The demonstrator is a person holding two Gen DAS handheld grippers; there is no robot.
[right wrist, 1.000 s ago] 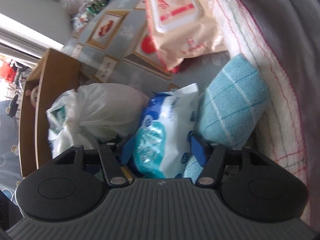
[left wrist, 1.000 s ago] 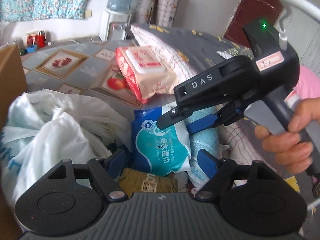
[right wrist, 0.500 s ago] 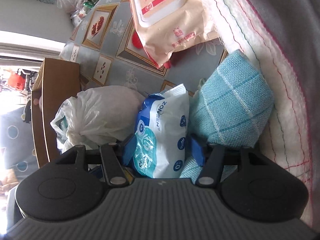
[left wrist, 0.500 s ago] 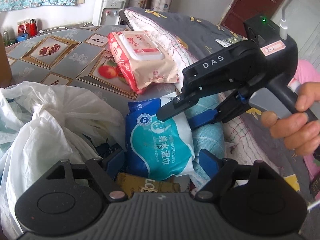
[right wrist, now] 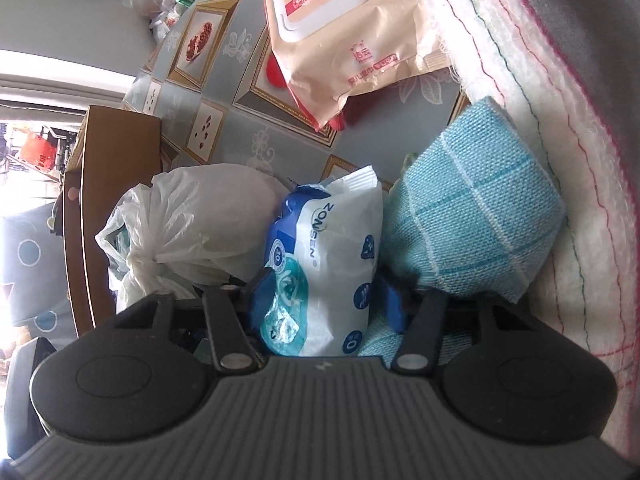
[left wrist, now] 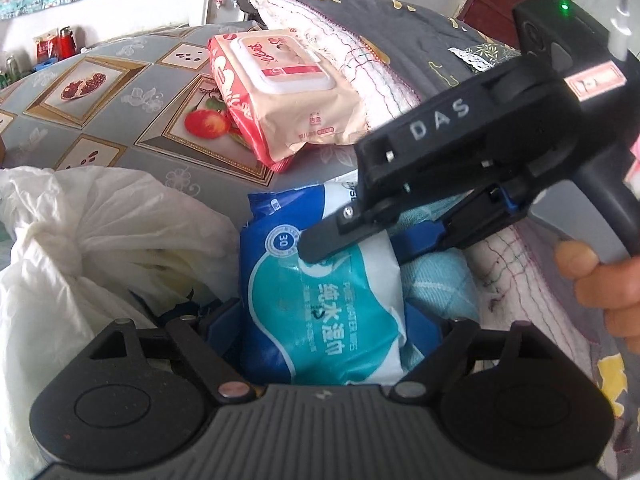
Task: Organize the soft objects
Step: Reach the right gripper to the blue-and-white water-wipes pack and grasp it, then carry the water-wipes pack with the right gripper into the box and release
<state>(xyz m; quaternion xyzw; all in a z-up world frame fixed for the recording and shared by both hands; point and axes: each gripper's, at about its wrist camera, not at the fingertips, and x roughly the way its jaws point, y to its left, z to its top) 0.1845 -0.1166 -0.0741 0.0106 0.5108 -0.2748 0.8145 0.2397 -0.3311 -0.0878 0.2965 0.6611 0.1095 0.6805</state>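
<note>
A blue-and-white wet wipes pack [left wrist: 320, 300] [right wrist: 328, 256] stands on edge between a white plastic bag and a teal checked cloth [right wrist: 472, 220]. My right gripper [right wrist: 324, 296] comes in from the right in the left wrist view, held by a person's hand [left wrist: 600, 280]. Its jaws are closing, and the blue pads touch both faces of the pack. My left gripper [left wrist: 324, 320] stands open, its pads wide on either side of the same pack's lower part. A pink-and-red wipes pack [left wrist: 288, 92] lies farther back on the patterned tablecloth.
The tied white plastic bag [left wrist: 100, 240] bulges against the pack's left side. A folded white-and-grey blanket [left wrist: 380, 60] runs along the right behind the cloth. A brown cardboard box [right wrist: 116, 152] stands beyond the bag. Bottles and a water dispenser line the far wall.
The left gripper has come forward and down, closer over the blue pack. The right gripper's jaws have narrowed onto the pack.
</note>
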